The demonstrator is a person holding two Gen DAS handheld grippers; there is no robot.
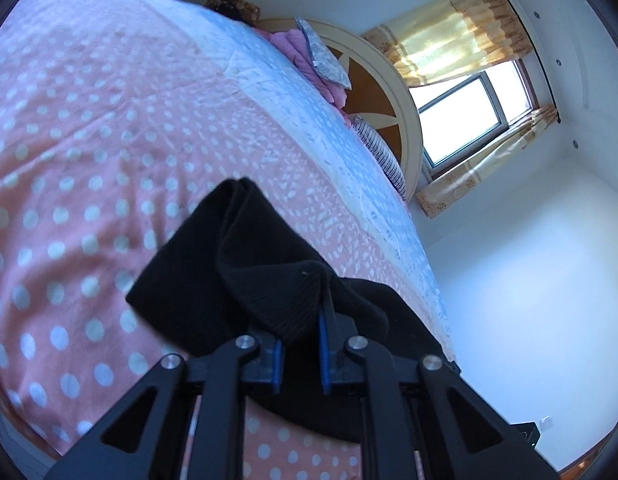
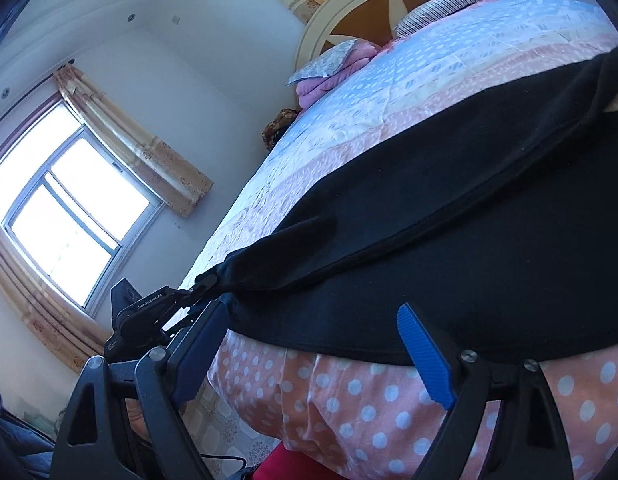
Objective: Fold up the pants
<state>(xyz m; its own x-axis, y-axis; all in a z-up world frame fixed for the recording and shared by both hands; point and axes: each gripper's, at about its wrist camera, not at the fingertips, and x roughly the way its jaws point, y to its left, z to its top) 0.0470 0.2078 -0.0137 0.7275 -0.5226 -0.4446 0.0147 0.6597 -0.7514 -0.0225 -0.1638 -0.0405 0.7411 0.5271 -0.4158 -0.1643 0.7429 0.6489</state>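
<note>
The bed (image 1: 89,140), covered in a pink polka-dot quilt with pale blue patches, fills most of both views, its round cream-and-brown headboard (image 1: 393,92) at the far end beneath a window (image 1: 469,116) with yellow curtains (image 1: 449,40). Pillows and a folded pink blanket (image 2: 333,74) lie piled against the headboard. The black pants (image 2: 449,220) lie spread across the near part of the bed, their lower edge running just above the quilt's overhanging side. The left claw (image 1: 301,344) is clenched on a ribbed edge of the pants, which bunches up between its blue pads and drapes forward over the quilt; in the right wrist view that same claw (image 2: 201,284) shows pulling the fabric's corner taut at the bed's edge. The right claw (image 2: 309,344) is released, its fingers spread wide, with the pants' hem lying directly between and just beyond them; whether the blue pads (image 2: 425,356) touch the cloth cannot be told.
</note>
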